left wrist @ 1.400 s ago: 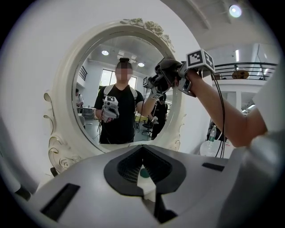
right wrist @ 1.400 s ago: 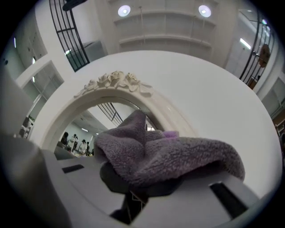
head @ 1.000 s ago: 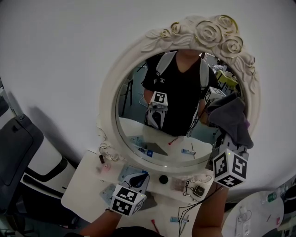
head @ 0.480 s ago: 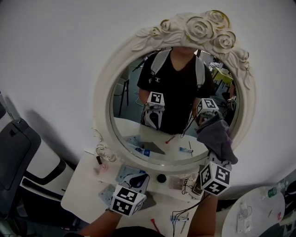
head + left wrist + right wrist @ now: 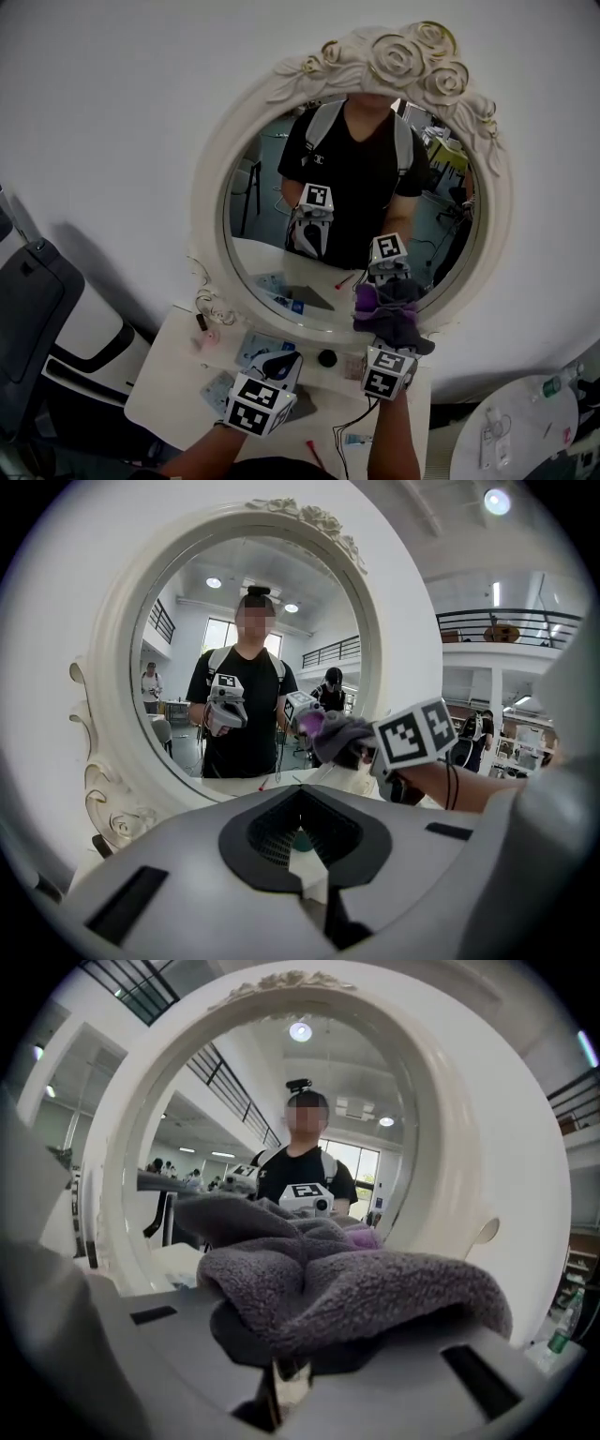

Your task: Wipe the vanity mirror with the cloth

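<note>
The right hand-held gripper point(image 5: 391, 339) is clamped on the cloth point(image 5: 394, 315), a bunched grey-purple wad that spills over its jaws. It holds the wad up at the lower right of the mirror point(image 5: 267, 248), just above the bottom of the frame. In the right gripper view the cloth point(image 5: 356, 1283) fills the space over the jaws, with the glass point(image 5: 234, 1101) close behind it.

The left hand-held gripper point(image 5: 279, 358) hangs low over the counter point(image 5: 164, 384), in front of the mirror's base. In its own view its jaws are together at the tips with nothing between them point(image 5: 305, 878). It appears to take no part in the wiping.

The task looks to be under way: the cloth is gripped and brought to the glass, at one low spot only. The upper and left parts of the glass seem yet to be reached, so most of the work probably remains.

How much has been cleaned cannot be judged, since the glass shows no smears, streaks or damp marks in any view. Whether the cloth truly touches the glass or sits just off it is not plain either, because its reflection merges with it. The cloth hides the tips of the right jaws. The small items on the counter are too small to name.
</note>
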Available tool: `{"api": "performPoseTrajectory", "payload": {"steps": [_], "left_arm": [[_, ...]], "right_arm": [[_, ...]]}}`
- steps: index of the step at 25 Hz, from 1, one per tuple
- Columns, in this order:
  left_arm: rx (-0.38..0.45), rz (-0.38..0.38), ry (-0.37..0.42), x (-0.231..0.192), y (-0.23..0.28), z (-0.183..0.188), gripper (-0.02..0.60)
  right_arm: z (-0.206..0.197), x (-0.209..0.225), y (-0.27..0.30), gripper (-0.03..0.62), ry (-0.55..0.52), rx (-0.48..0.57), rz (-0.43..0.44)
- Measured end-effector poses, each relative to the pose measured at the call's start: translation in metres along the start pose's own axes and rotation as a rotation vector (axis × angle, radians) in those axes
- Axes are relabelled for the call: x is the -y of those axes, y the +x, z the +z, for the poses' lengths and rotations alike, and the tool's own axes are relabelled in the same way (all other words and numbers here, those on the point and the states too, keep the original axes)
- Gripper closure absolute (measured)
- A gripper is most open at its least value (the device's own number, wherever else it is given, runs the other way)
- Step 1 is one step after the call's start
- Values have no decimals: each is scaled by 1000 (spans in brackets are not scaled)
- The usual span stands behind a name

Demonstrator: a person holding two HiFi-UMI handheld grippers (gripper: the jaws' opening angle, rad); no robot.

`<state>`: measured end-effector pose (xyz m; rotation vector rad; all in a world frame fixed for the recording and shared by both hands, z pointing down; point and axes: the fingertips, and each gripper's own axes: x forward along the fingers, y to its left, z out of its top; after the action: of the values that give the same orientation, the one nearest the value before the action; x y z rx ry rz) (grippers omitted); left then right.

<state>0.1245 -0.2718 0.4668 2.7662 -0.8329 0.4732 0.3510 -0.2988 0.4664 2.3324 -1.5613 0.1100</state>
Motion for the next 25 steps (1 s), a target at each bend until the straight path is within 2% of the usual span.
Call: {"api": "performPoseTrajectory", "payload": {"steps": [3,8,10,12,14,16,21,25], "left_arm": [[2,7,-1,-1,-3,0,575],[7,24,2,-4,-10,1,575],[8,31,3,-4,-13,0,575],[7,36,3,-4,-16,-1,575],[5,37,3,-3,-17,-2,575],[5,39,1,-3,-17,-2,575],[17,37,3,-1,-17,2,575],[19,33,3,1,-15,2,575]], "right_arm": [[-33,-33,11,566,-40,-88,62],[-63,-78,24,566,-38,-178,159],[-69,-91,28,566,25,-227,234],[-64,-98,25,566,170,-259,324],[-37,-94,13,566,214,-189,345],[7,-84,-2,566,208,-60,342],[148,-43,-55,566,214,297,328],[246,-8,-83,566,242,488,355]]}}
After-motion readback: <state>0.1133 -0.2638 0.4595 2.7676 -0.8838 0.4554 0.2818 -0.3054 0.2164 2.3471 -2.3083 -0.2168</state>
